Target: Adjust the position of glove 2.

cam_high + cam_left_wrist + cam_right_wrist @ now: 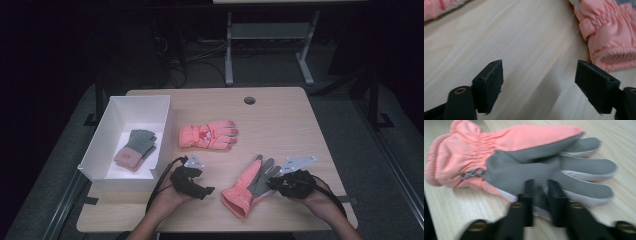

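Two hand-held grippers work at the near edge of a wooden table [280, 125], the right one at a pink-and-grey glove.

Largest after the table, a white box [162, 127] at far left holds one grey glove with a pink cuff [135, 148]. Another pink glove [207, 135] lies mid-table. Near the front, the pink-and-grey glove [524, 162] lies palm up, long axis diagonal, cuff towards the person, fingers pointing away and right. Right gripper [541, 202]: jaws narrow around one edge, though blur hides whether they press. Left gripper [539, 85]: jaws wide apart, empty, just beside that glove's cuff.
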`<state>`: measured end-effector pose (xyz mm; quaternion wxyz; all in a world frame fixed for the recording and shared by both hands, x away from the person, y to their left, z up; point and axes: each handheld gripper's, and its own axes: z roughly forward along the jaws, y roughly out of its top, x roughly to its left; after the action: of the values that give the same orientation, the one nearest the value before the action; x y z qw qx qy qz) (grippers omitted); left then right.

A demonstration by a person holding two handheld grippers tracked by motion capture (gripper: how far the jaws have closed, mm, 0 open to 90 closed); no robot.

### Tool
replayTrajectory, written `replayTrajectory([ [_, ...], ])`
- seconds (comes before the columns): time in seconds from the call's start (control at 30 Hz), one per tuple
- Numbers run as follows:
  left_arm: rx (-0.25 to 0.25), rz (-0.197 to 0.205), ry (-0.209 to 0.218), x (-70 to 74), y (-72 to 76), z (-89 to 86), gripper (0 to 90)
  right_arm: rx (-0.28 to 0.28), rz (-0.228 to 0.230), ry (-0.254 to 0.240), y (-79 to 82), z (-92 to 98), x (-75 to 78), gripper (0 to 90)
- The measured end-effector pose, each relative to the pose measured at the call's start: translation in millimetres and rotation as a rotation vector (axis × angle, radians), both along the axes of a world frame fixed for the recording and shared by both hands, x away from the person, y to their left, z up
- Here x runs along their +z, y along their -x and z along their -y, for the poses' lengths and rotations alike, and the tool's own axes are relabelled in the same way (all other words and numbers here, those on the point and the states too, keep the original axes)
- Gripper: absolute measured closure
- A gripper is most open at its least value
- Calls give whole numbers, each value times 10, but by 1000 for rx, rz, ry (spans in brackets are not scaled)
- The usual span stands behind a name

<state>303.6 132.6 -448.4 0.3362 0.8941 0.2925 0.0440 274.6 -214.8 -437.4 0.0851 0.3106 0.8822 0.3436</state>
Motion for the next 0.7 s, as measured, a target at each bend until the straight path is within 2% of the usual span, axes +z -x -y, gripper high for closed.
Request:
replayTrajectory([
  [0.1, 23, 13, 6, 50, -34, -8, 321, -39, 10, -9, 4, 39, 10, 515],
  [0.2, 64, 19, 27, 123, -77, 11, 513, -93, 20, -42, 22, 76, 27, 344],
  [0.23, 69, 15, 29, 142, -96, 18, 575, -106, 13, -52, 35, 88, 22, 313],
  [0.33, 100, 12, 31, 220, -181, 67, 815, -116, -8, -43, 88, 115, -16, 226],
  [0.4, 103, 4, 30, 251, -243, 100, 895, -121, -9, -41, 128, 132, -33, 186],
  [0.53, 133, 49, 12, 319, -406, 182, 897, -125, 2, -51, 206, 180, -43, 159],
  [0.57, 138, 59, 10, 334, -443, 191, 897, -119, 15, -51, 205, 195, -50, 155],
  [0.7, 177, 88, 3, 401, -667, 238, 896, -127, 13, -54, 191, 215, -51, 150],
])
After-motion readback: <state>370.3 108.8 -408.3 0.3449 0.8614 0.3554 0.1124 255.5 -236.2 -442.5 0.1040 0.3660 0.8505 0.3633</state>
